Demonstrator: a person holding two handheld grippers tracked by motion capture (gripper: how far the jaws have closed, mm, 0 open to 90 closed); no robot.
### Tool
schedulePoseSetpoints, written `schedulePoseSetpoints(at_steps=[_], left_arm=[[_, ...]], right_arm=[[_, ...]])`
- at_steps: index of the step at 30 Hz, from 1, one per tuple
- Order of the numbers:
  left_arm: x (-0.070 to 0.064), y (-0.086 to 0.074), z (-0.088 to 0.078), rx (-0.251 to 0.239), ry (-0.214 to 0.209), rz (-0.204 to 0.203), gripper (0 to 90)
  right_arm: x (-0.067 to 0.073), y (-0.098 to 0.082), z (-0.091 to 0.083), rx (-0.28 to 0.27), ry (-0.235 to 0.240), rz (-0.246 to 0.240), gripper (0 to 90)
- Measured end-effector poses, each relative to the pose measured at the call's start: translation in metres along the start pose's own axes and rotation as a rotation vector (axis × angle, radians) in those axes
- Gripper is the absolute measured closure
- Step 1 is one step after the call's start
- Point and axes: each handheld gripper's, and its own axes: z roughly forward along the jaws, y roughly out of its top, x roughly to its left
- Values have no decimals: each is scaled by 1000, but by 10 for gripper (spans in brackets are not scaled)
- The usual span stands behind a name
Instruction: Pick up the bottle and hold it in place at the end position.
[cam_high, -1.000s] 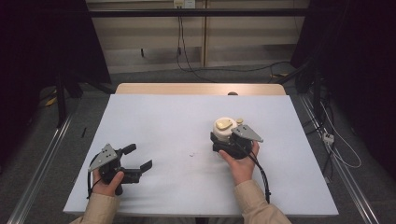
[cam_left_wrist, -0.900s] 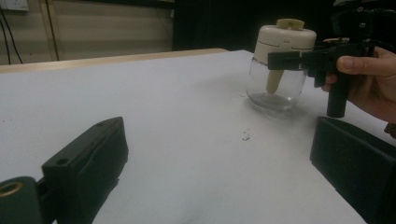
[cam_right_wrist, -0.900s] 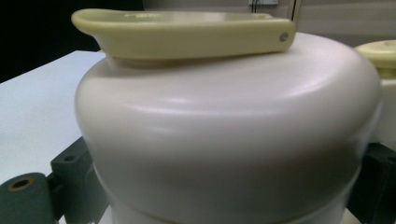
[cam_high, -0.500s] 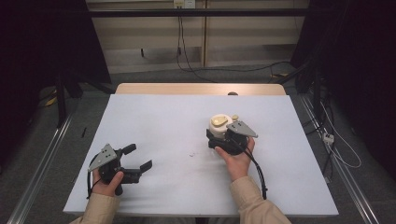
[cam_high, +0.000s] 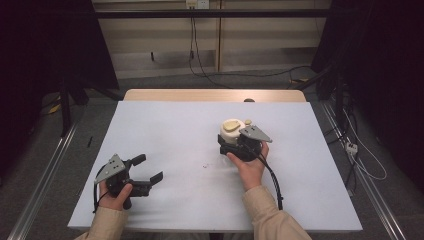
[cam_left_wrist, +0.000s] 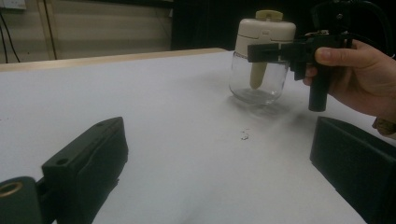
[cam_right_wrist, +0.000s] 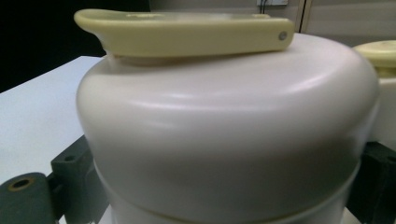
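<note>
My right gripper (cam_high: 231, 145) sits right of centre on the white table (cam_high: 170, 130), jaws one on each side of the cream plastic lid (cam_right_wrist: 224, 135) of a clear glass jar (cam_left_wrist: 258, 77), clamped on it. In the right gripper view the lid bulges between the two black jaws, both pressed against its lower sides, and a flat pale yellow lever (cam_right_wrist: 187, 32) lies across its top. A second small yellowish knob (cam_right_wrist: 380, 53) sits at the far right edge of that view, just beside the lid.

In the left gripper view the jar stands upright on the table, base down, with a pale yellow piece (cam_left_wrist: 257, 74) hanging inside the glass under the lid. My right hand (cam_left_wrist: 359, 77) holds the gripper handle on the right of the jar, thumb wrapped round the black body. A tiny dark speck (cam_left_wrist: 244, 136) lies on the table near the jar, on the near side.

My left gripper (cam_high: 145, 170) rests near the near left corner of the table, well apart from the jar, jaws spread wide with nothing between them. My left hand (cam_high: 117, 192) grips its handle, and the grey three-cornered plate (cam_high: 111, 167) is on top

A strip of bare wood (cam_high: 210, 95) runs along the table's far edge
</note>
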Motion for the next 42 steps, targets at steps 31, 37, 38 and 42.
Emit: schedulePoseSetpoints(at_steps=[31,37,38,42], left_arm=[[0,0,1,-2,-3,-2,38],[0,0,1,-2,0,-3,38],[0,0,1,1,0,0,38],[0,0,1,-1,-1,0,39]], right_arm=[[12,3,28,-1,19,6,71],[12,1,31,-3,12,15,71],[12,1,32,-3,14,17,70],[12,2,34,2,14,12,70]])
